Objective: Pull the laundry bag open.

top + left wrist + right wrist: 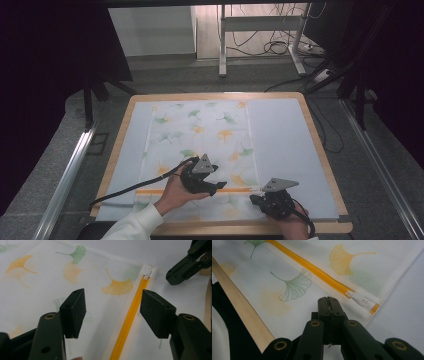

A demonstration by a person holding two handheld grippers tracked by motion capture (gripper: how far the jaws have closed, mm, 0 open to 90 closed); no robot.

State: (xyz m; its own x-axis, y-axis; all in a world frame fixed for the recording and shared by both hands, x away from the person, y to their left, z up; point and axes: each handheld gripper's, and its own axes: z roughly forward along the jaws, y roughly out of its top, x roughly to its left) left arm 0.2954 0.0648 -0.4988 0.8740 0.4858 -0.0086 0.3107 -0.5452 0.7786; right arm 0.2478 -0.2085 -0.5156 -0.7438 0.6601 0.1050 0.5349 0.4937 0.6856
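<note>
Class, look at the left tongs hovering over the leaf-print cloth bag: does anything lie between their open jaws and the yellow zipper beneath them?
Nothing visible does. The left tongs stand open above the yellow zipper, with bare cloth bag between. The right tongs sit shut off by the zipper's end, beside the white slider.

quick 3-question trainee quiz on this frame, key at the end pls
1. True or false: the left gripper has its jaws closed on the yellow zipper.
2. What pattern is printed on the white mesh bag? A) stripes B) ginkgo leaves C) dots
3. In the right gripper view, which end of the zipper holds the white slider, relative to the right gripper?

Key: 1 false, the jaws stand apart above it. 2 B. 3 The end nearest that gripper's shut jaws.
</note>
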